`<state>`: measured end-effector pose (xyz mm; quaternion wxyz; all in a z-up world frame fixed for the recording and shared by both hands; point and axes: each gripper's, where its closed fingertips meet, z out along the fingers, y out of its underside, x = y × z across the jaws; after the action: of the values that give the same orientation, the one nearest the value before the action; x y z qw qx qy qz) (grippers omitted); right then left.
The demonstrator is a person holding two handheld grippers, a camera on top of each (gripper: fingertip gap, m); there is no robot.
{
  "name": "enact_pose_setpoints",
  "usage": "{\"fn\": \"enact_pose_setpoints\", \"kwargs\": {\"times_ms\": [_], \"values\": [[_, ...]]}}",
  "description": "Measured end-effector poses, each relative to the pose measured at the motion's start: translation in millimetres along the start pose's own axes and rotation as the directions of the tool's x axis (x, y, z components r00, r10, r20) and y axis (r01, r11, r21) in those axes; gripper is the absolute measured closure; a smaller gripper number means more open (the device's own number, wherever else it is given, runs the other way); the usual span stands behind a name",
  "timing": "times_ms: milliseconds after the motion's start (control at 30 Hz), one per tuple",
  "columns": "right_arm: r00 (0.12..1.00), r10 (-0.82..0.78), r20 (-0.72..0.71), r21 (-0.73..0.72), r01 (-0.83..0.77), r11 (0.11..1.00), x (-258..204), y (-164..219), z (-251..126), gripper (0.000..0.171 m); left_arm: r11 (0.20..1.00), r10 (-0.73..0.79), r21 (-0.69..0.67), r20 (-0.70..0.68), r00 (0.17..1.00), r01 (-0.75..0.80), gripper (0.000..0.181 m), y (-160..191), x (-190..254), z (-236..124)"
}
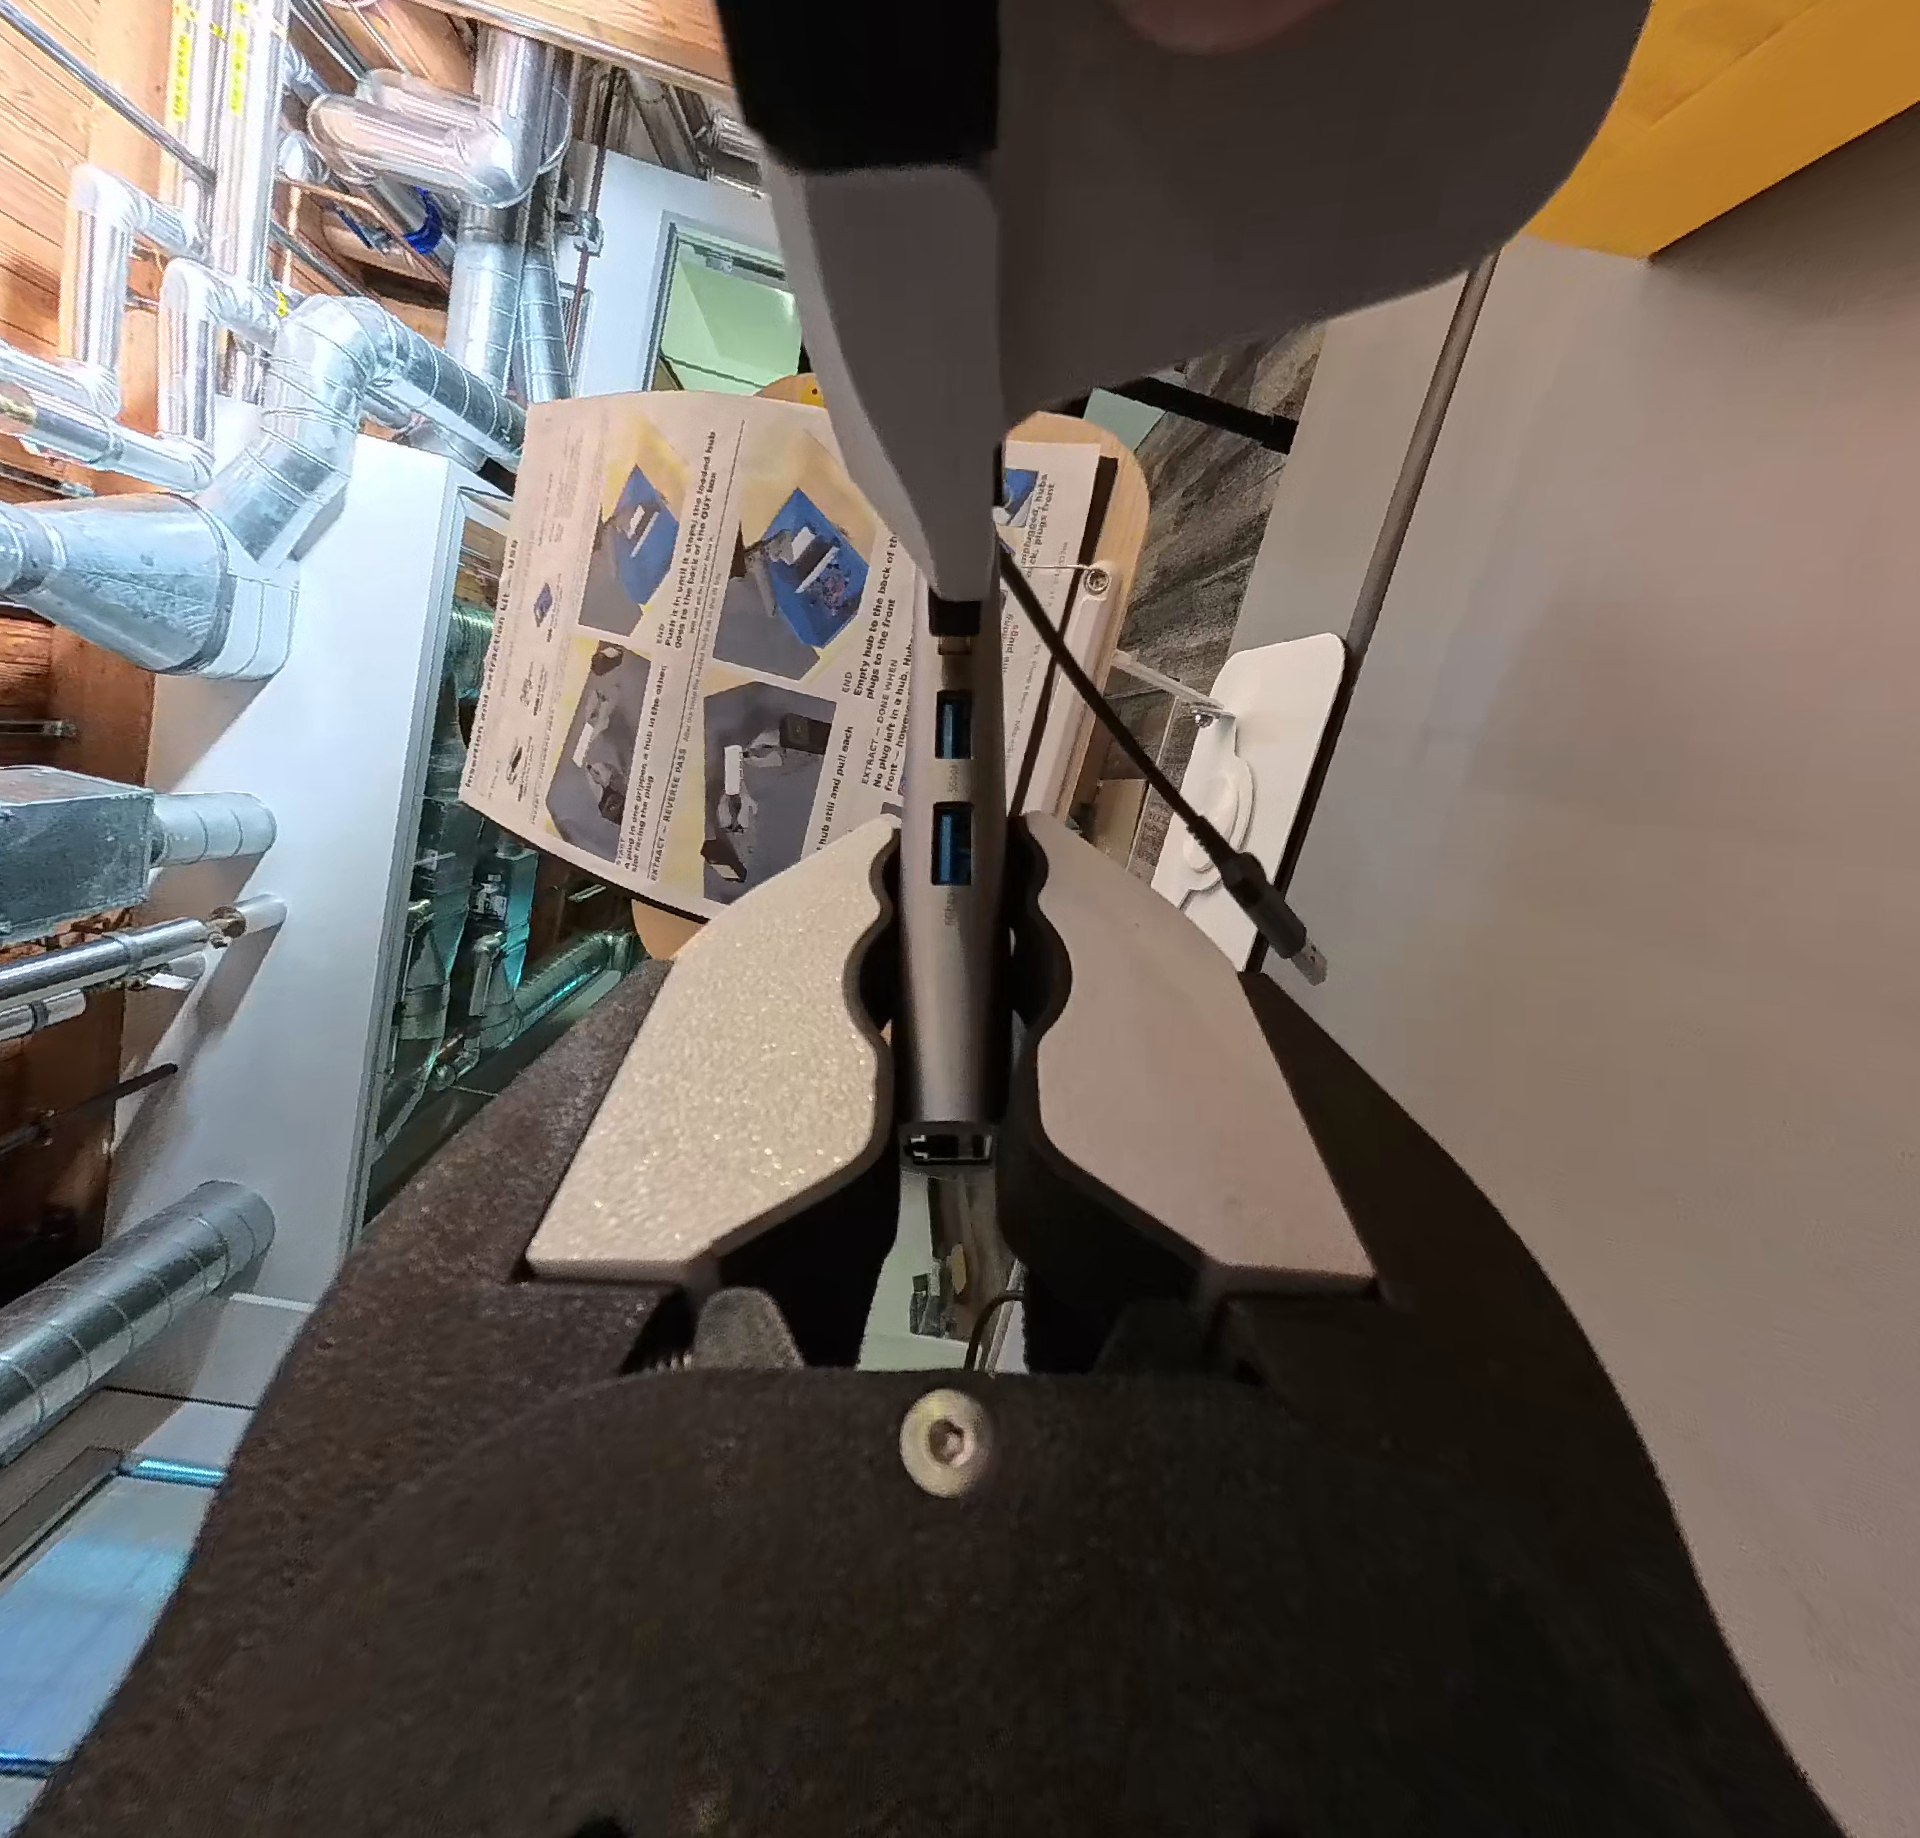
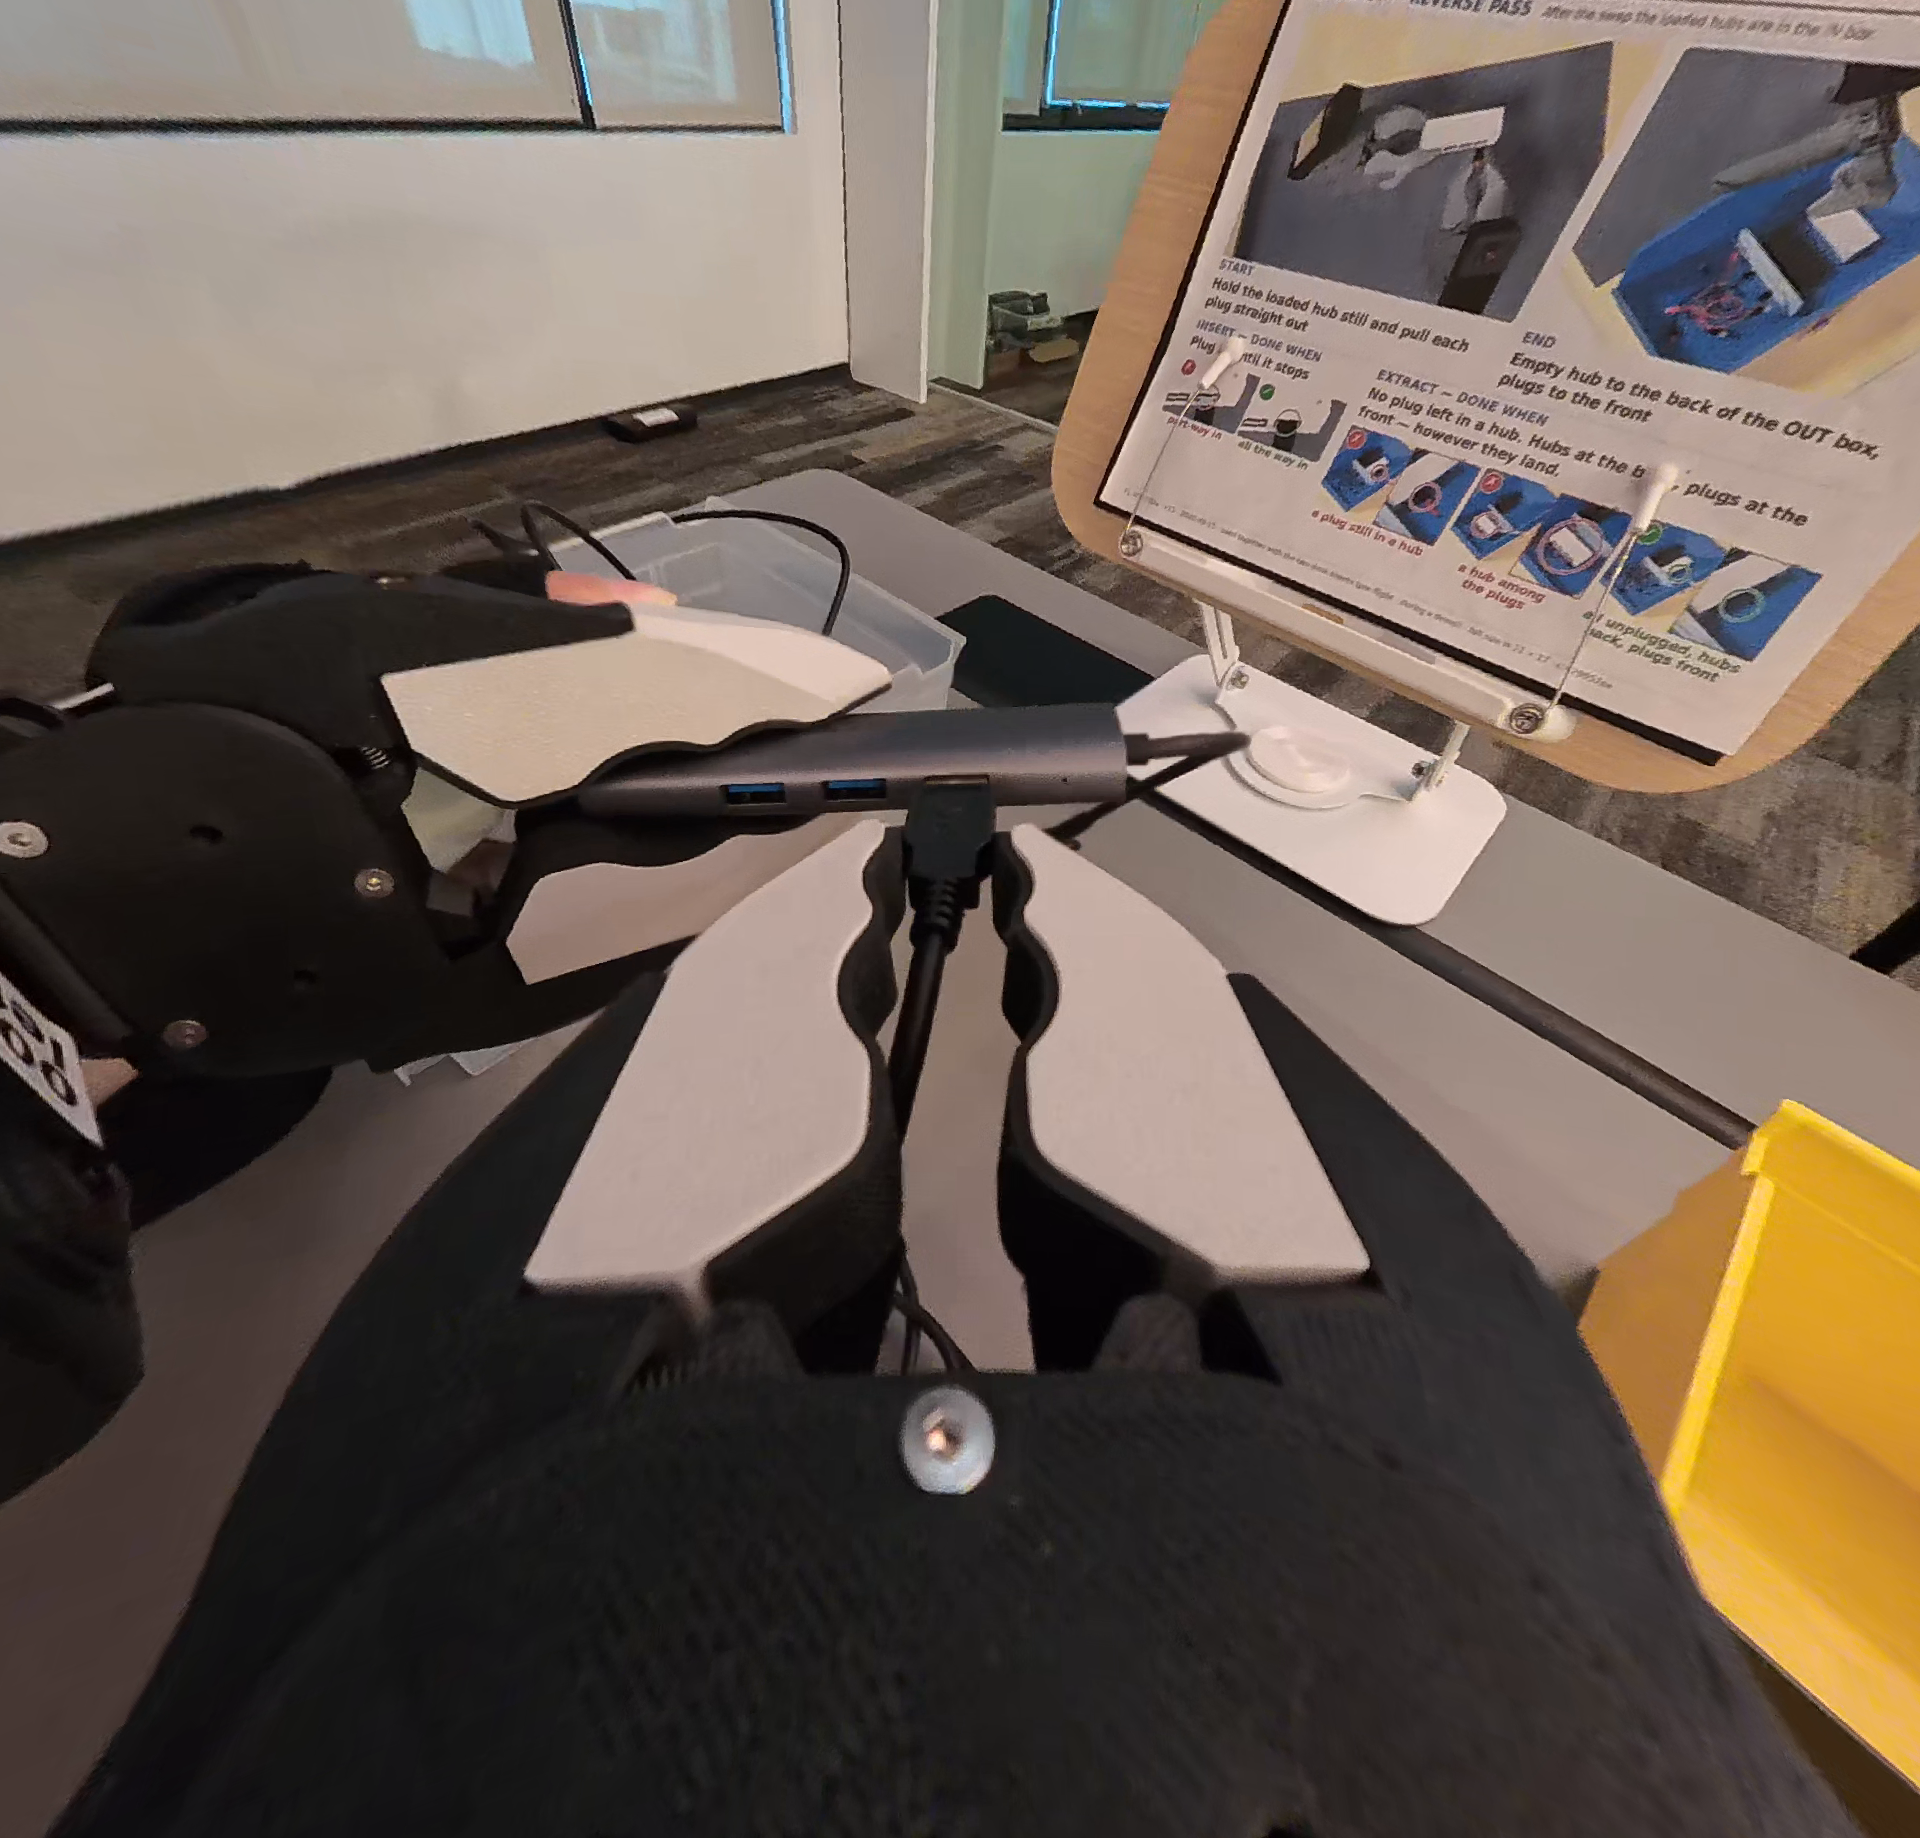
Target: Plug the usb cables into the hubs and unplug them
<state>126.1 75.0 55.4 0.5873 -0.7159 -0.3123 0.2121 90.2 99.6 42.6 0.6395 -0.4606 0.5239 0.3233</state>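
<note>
- Left gripper (image 1: 951, 853) is clamped on the grey hub (image 1: 948, 967), which sticks out ahead between its fingers.
- Right gripper (image 2: 948, 838) pinches the black plug (image 2: 945, 820), its tip seated in the hub's third port, just ahead.
- Cable (image 2: 920, 999) trails back between the fingers.

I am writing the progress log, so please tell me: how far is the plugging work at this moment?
Done: the left claw holds the grey hub level in the air. In hand: the right claw grips a black USB plug at the hub's third port; whether it is fully seated I cannot tell. Left: two blue ports are empty, and the hub's own cable plug hangs free.
</note>
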Motion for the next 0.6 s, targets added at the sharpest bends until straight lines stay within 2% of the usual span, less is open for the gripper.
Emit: {"fn": "enact_pose_setpoints", "kwargs": {"times_ms": [300, 600], "values": [[0.991, 0.011, 0.133, 0.035, -0.016, 0.999, 1.0, -2.5, -3.8, 0.154, 1.000, 0.004, 0.004, 0.006, 1.000, -0.004, 0.165, -5.8, -2.3, -3.1], [0.988, 0.015, 0.154, 0.033, -0.020, 0.999, 2.2, 0.4, -2.6, 0.154, 1.000, -0.003, 0.002, -0.006, 1.000, 0.003, 0.165, -5.8, 1.3, -2.3]]}}
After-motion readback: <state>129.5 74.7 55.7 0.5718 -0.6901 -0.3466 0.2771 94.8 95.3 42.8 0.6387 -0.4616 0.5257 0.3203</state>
